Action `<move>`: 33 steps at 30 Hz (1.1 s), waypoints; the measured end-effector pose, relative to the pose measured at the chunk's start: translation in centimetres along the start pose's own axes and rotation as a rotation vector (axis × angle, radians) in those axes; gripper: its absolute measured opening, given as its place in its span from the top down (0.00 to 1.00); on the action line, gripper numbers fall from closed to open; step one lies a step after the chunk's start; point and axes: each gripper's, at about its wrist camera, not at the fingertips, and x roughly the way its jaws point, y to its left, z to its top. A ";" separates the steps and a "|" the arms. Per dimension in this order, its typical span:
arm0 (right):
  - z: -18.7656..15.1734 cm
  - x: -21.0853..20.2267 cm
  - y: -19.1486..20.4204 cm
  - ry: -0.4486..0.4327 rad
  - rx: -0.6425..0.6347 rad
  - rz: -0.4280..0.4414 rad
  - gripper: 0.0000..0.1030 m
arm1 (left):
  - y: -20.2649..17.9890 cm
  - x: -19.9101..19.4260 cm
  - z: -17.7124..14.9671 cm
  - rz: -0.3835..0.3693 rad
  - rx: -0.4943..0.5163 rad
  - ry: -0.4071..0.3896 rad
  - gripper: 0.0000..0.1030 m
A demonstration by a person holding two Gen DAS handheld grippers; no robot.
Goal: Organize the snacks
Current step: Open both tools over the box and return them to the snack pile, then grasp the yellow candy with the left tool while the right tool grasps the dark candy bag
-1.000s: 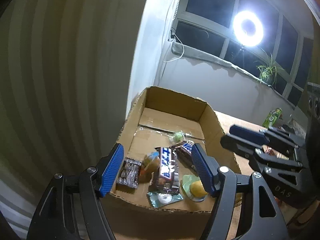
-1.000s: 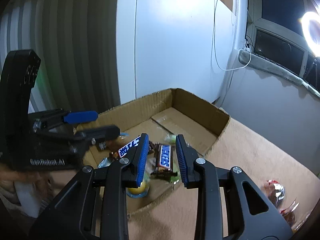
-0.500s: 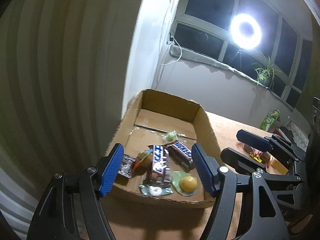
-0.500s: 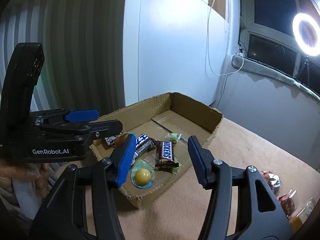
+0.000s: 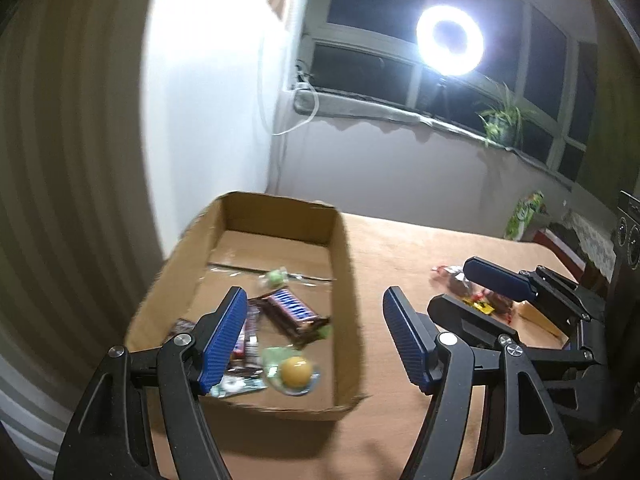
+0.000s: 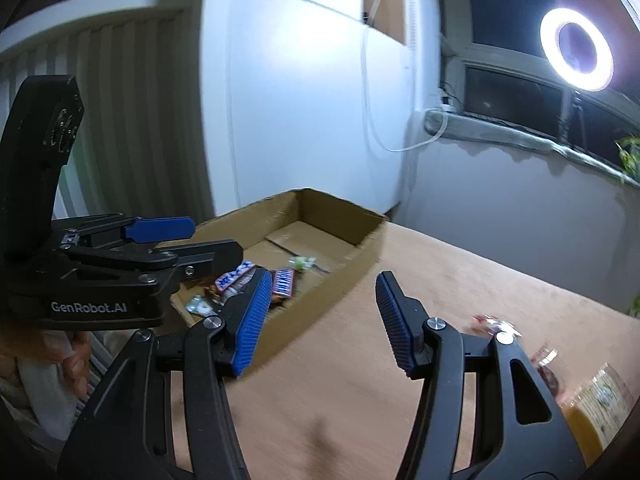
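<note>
- Now both tongs, left (image 5: 314, 340) and right (image 6: 320, 318), gape empty.
- Loose wrapped sweets (image 6: 494, 326) at lower right could skid off the tan bench (image 6: 440, 280) under a hasty grab.
- The shallow brown cardboard box (image 5: 344, 280) may get knocked.

Right wrist view: empty open gripper above the table beside the snack box

The right gripper (image 6: 320, 316) has just opened its jaws, nothing between them. At ten o'clock the cardboard box (image 6: 340, 276) holds wrapped snack bars (image 6: 282, 282). The left gripper (image 6: 192, 236) hangs over the box at nine o'clock. Loose wrapped sweets (image 6: 494, 326) lie on the table (image 6: 460, 276) toward four o'clock.
</note>
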 end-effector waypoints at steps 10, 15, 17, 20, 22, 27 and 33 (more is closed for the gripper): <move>-3.6 -3.8 -8.5 0.006 0.123 -0.127 0.45 | -7.2 1.9 0.7 -0.063 0.109 0.025 0.32; -5.5 -5.4 -12.5 0.022 0.187 -0.186 0.45 | -10.3 2.7 0.6 -0.098 0.167 0.043 0.32; -5.9 -5.6 -13.3 0.036 0.194 -0.197 0.45 | -11.4 3.2 0.6 -0.114 0.185 0.053 0.32; -6.4 -5.8 -14.3 0.056 0.193 -0.203 0.45 | -12.4 3.4 0.4 -0.131 0.205 0.063 0.32; -6.7 -5.3 -14.7 0.089 0.181 -0.205 0.45 | -13.1 3.8 0.4 -0.140 0.216 0.071 0.32; -7.5 -3.3 -16.2 0.173 0.203 -0.211 0.35 | -13.9 5.0 -0.3 -0.164 0.223 0.103 0.31; -7.6 -0.6 -18.9 0.262 0.278 -0.139 0.35 | -14.8 8.4 -2.8 -0.220 0.195 0.219 0.31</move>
